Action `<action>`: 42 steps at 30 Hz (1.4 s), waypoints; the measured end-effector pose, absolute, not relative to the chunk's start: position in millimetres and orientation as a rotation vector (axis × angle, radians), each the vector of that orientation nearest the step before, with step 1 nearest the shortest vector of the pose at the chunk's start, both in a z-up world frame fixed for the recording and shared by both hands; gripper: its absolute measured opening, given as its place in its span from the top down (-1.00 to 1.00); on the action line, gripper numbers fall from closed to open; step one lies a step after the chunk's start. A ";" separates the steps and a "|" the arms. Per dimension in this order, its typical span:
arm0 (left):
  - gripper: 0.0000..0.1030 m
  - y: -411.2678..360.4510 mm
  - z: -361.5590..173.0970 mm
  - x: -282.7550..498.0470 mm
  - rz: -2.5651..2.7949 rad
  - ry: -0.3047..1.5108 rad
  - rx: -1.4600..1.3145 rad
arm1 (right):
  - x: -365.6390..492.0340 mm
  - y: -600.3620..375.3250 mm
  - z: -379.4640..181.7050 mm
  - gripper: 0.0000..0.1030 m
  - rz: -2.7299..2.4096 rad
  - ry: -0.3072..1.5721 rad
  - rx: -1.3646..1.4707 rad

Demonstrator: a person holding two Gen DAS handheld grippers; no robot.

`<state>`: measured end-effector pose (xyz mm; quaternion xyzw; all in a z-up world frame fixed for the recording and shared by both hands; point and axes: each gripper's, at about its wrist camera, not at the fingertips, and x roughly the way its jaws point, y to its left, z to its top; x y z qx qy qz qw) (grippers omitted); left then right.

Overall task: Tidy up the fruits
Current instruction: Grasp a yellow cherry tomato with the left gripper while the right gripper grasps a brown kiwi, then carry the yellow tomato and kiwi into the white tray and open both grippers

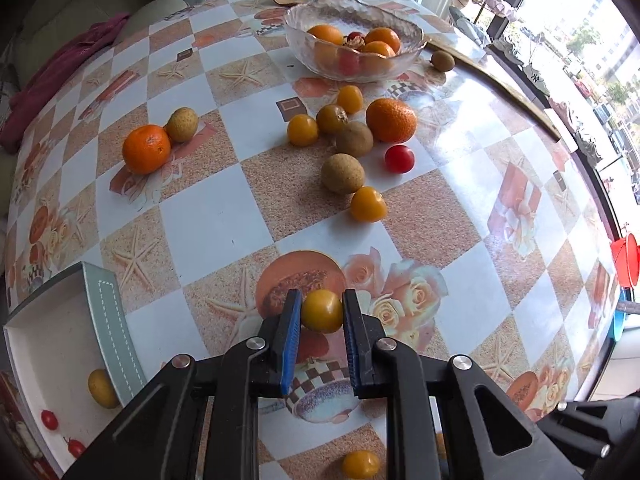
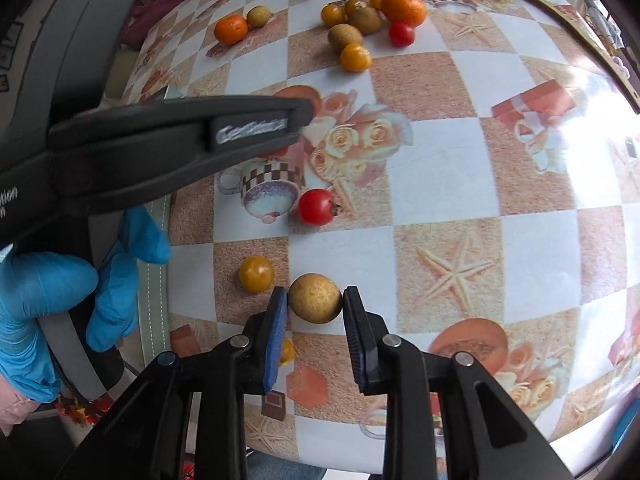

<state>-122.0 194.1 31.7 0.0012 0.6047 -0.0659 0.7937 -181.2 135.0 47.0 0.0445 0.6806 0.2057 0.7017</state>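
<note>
**A:** Near side of the glass bowl (image 1: 354, 46), what have you got hold of?

**B:** Left gripper (image 1: 322, 312): my jaws are pinched narrow on a yellow cherry tomato (image 1: 322, 311), pads at its widest part. Right gripper (image 2: 315, 300): jaws closed on a brown longan (image 2: 315, 298), one pad on each side.

**A:** Handling?

**B:** Both look light. I'd expect the tomato to be smooth, soft-skinned and slippery, so squeeze gently or it splits. The longan shell looks rough and stiffer, so better grip, but probably brittle. Both are round and will roll if I release too high.

**A:** Containers?

**B:** The glass bowl holds several mandarins and a couple of red tomatoes, with something brownish among them. A white tray (image 1: 52, 344) sits far nearer me than the bowl, at my left, with one yellow fruit inside against its wall. Two small red ones lie nearer still; can't tell if they're inside the tray.

**A:** Loose fruit?

**B:** There's a cluster on the table (image 1: 224, 220) just in front of the bowl: mandarins, longans, yellow tomatoes and red tomatoes.
</note>
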 end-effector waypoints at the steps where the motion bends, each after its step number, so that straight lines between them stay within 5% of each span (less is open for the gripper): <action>1: 0.58 195.9 35.3 -125.5 -0.141 1.295 -0.007 | -180.1 131.4 49.1 0.40 0.445 1.514 0.097; 20: 0.58 272.2 96.7 -208.8 0.036 1.189 -0.159 | -171.2 115.9 85.4 0.40 0.406 1.473 0.000; 42: 0.58 376.5 92.8 -315.3 0.295 1.193 -0.307 | -186.6 247.5 109.8 0.40 0.654 1.415 -0.216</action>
